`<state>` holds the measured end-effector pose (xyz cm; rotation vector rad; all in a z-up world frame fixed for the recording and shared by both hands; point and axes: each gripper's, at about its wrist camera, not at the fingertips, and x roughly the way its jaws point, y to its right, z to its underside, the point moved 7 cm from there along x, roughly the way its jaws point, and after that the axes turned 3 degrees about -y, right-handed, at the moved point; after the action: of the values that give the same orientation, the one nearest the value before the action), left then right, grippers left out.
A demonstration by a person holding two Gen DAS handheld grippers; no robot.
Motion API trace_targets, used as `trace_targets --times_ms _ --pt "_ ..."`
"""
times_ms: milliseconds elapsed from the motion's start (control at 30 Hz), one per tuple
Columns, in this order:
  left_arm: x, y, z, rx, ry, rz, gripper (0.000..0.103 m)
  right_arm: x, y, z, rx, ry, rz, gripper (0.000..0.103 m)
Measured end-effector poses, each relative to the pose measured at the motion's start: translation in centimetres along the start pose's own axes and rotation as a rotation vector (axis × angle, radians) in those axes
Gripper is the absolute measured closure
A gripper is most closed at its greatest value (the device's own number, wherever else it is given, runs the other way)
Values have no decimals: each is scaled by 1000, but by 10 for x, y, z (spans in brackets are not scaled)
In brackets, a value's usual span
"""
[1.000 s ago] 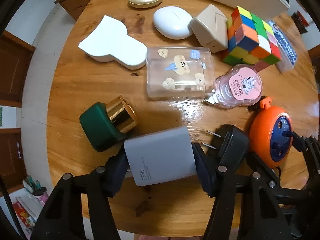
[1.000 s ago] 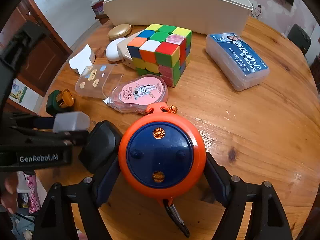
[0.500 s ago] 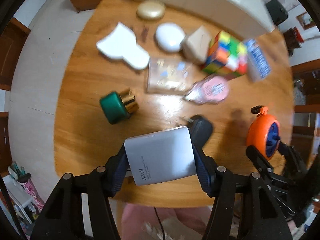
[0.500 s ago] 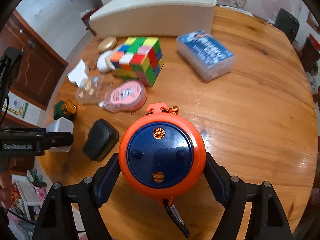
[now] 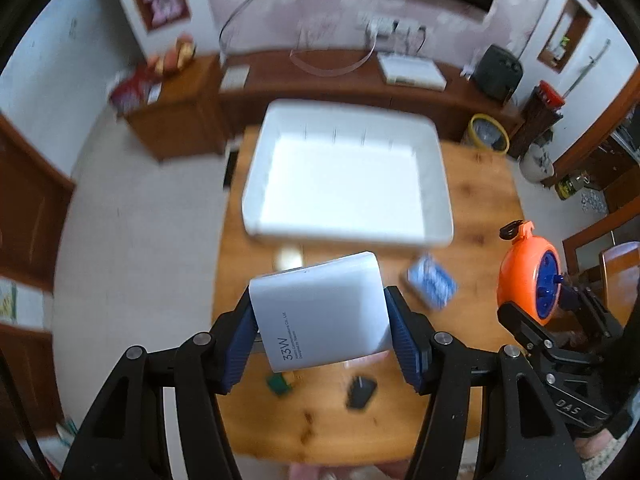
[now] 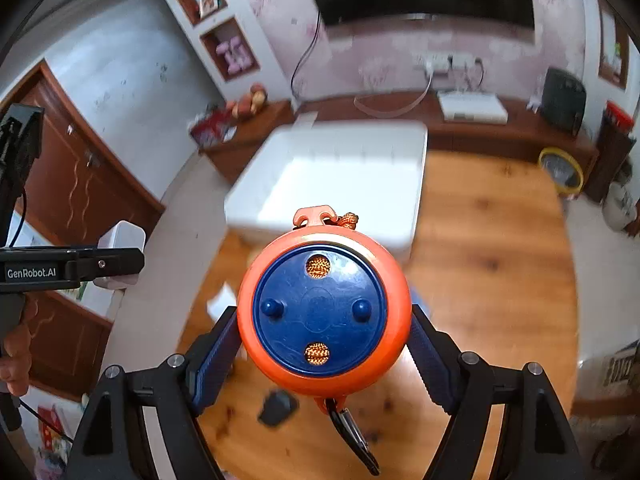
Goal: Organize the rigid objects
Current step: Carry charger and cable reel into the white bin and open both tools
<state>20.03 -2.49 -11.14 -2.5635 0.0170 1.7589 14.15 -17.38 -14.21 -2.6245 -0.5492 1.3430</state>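
My left gripper [image 5: 322,330] is shut on a white 33W charger [image 5: 320,316] and holds it high above the round wooden table [image 5: 480,184]. My right gripper [image 6: 324,344] is shut on an orange reel with a blue face [image 6: 324,312], also high up; the reel shows at the right of the left wrist view [image 5: 528,276]. A white empty bin [image 5: 344,172] stands at the table's far side, ahead of and below both grippers; it also shows in the right wrist view [image 6: 332,176]. The charger shows at the left of the right wrist view [image 6: 120,244].
Far below on the table lie a black adapter [image 5: 360,392], a green bottle [image 5: 278,384] and a blue-labelled box [image 5: 432,280], all blurred. A wooden sideboard [image 5: 340,80] runs behind the table. A yellow-rimmed bin [image 5: 490,134] stands on the floor at the right.
Both grippers have risen high above the table with their objects and tilted forward. The white bin is now seen from above with its inside showing. The other objects have shrunk out of view below.
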Motion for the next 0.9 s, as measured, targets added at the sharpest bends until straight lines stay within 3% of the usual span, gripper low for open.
trace_targets --times_ms 100,167,267,367,500,600,767,867,900 --pt "17 -2 -43 35 31 16 39 4 -4 -52 16 40 41 22" --pt "32 -3 -64 51 27 22 39 8 2 -69 26 54 81 22" --pt "63 -9 -97 65 5 29 39 39 7 -100 56 46 137 22" --pt "111 -19 -117 77 -19 8 39 96 16 -119 75 -8 197 22" --pt "201 -33 -121 87 -107 -16 39 181 33 -107 114 -116 247 22" --pt "242 -35 -109 100 -168 -26 39 227 43 -83 160 -204 261 22" --pt "268 -33 -90 131 -194 -23 39 263 37 -52 152 -304 249 22" --pt "261 -34 -93 109 -181 4 38 274 37 -38 132 -351 270 22" --pt "260 -35 -93 116 -172 -24 38 276 40 -36 139 -361 276 22"
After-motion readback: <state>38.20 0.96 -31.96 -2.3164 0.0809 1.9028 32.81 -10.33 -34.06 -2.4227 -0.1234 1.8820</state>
